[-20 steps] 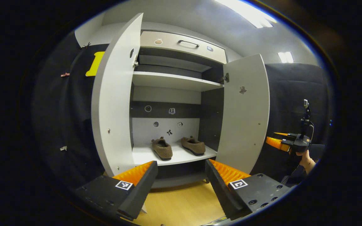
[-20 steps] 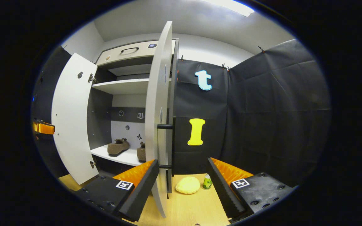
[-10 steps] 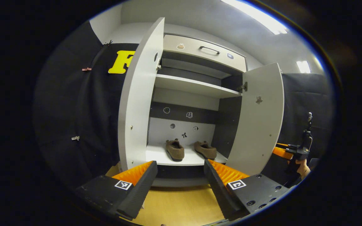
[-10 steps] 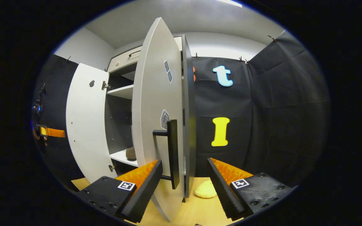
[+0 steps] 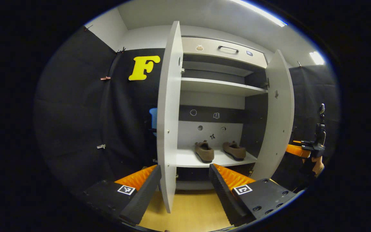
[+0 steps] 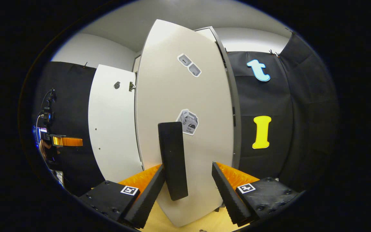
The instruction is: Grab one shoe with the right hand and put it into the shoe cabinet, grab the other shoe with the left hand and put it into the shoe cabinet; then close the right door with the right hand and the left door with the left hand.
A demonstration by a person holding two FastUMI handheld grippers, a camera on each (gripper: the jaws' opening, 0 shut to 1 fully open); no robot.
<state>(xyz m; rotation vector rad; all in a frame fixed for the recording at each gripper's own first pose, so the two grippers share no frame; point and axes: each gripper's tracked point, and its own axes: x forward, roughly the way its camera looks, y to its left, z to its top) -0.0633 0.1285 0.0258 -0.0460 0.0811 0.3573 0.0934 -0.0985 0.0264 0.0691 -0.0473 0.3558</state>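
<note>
You had both shoes on the lower shelf (image 5: 185, 160) of the shoe cabinet (image 5: 224, 53): one shoe (image 5: 204, 151) just below frame centre in the left gripper view, the other shoe (image 5: 234, 150) just to its right, apart from it.

The risk, as I judge it, lay with the doors. Your right gripper (image 6: 187, 182) stood wide open and held nothing, with the black handle (image 6: 172, 159) of the right door (image 6: 185, 122) rising between its fingers at lower centre of the right gripper view; I couldn't tell whether a finger touched it. A push off that handle could have let a finger slip, or swung the door hard into the frame.

Your left gripper (image 5: 184, 183) was equally open and empty, and the edge of the left door (image 5: 169, 116) ran down between its fingers at lower centre of the left gripper view. Pushing on that thin edge could have made the gripper skid off, or catch a finger in the closing gap.
</note>
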